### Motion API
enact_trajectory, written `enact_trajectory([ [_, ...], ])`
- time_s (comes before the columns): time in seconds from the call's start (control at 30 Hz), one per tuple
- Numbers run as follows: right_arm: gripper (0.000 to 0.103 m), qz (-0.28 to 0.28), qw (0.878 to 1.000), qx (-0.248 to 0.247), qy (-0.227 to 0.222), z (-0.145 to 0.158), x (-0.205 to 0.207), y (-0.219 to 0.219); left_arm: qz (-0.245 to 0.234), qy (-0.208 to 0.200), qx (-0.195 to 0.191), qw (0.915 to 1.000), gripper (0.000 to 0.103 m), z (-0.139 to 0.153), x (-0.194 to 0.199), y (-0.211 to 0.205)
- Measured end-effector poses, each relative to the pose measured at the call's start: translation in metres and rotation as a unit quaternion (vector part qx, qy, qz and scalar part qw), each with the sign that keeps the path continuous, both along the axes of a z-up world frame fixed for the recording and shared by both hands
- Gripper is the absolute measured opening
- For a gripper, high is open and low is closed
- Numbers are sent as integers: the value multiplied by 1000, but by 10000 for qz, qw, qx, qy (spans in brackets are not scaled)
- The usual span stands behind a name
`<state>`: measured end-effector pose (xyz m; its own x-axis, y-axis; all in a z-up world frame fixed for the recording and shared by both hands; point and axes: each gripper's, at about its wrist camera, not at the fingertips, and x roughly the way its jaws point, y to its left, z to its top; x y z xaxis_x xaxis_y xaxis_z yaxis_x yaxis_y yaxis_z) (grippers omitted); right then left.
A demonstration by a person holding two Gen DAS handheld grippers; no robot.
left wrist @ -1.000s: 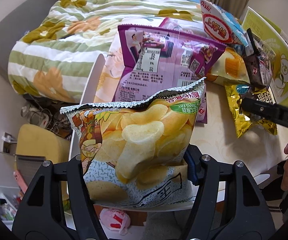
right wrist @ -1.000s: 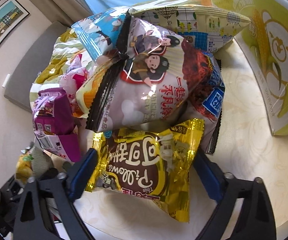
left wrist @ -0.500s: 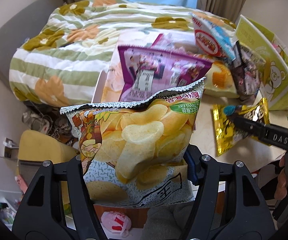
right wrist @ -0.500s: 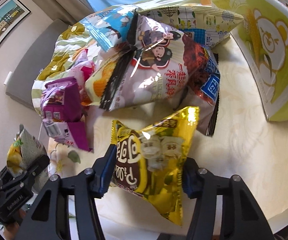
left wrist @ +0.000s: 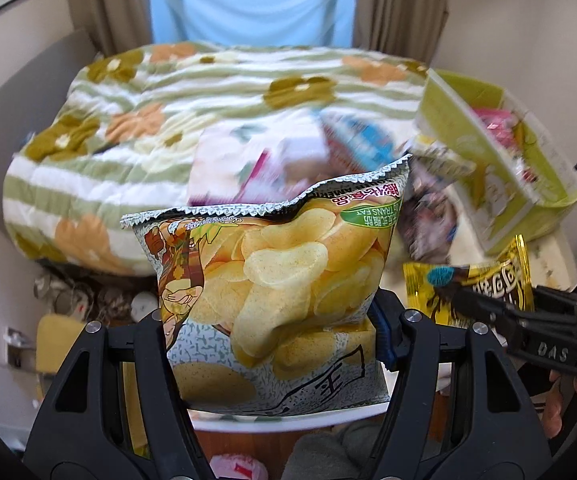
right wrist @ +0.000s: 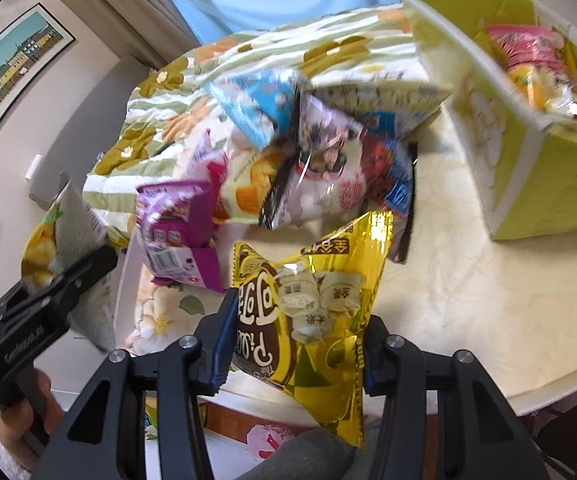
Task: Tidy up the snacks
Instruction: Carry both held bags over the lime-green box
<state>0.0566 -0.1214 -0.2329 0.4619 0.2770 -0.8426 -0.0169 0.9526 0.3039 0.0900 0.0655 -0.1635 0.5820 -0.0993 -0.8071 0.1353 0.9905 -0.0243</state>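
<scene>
Bedding (left wrist: 216,92) in green stripes and flowers fills the background from 9 to 1 o'clock in the left wrist view. Table (right wrist: 488,300) carries a green box (right wrist: 528,184) at 2 o'clock in the right wrist view, with pink packets inside, and a blurred snack pile (right wrist: 320,168) at 12 o'clock. The left gripper (left wrist: 268,336) clamps both fingers against the sides of a chip bag (left wrist: 272,280), held upright above the table edge. The right gripper (right wrist: 296,340) squeezes a gold snack pack (right wrist: 312,304), lifted off the table, at 6 o'clock.
</scene>
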Motion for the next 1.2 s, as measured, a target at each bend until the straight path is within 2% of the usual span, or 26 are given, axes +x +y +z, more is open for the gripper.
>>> enact_trajectory([
  [0.27,45,-293,9977,104,-598,72,-4,-56,-433,-322,-240,9983,62,49,33,-61],
  [0.57,45,-654,9922,-16,-1064,132,13,-166,-739,-603,-441,9945,62,89,75,-183],
  [0.8,45,-685,9915,-232,-1077,148,28,-237,-897,-197,-565,9942,62,74,121,-288],
  [0.97,45,-637,9934,-205,-936,147,44,-279,-844,107,-463,9953,62,48,143,-334],
  [1.0,45,-625,9936,-194,-920,147,47,-285,-835,169,-462,9953,64,43,145,-340],
  [1.07,45,-589,9942,-176,-882,146,50,-296,-840,314,-499,9947,77,34,146,-349],
  [1.1,45,-573,9945,-164,-865,145,51,-300,-723,342,-403,9960,97,31,146,-353],
  [1.13,45,-554,9948,-148,-846,143,53,-304,-659,327,-367,9966,102,30,142,-350],
  [1.2,45,-520,9952,-114,-823,142,56,-311,-593,346,-415,9968,102,30,136,-348],
])
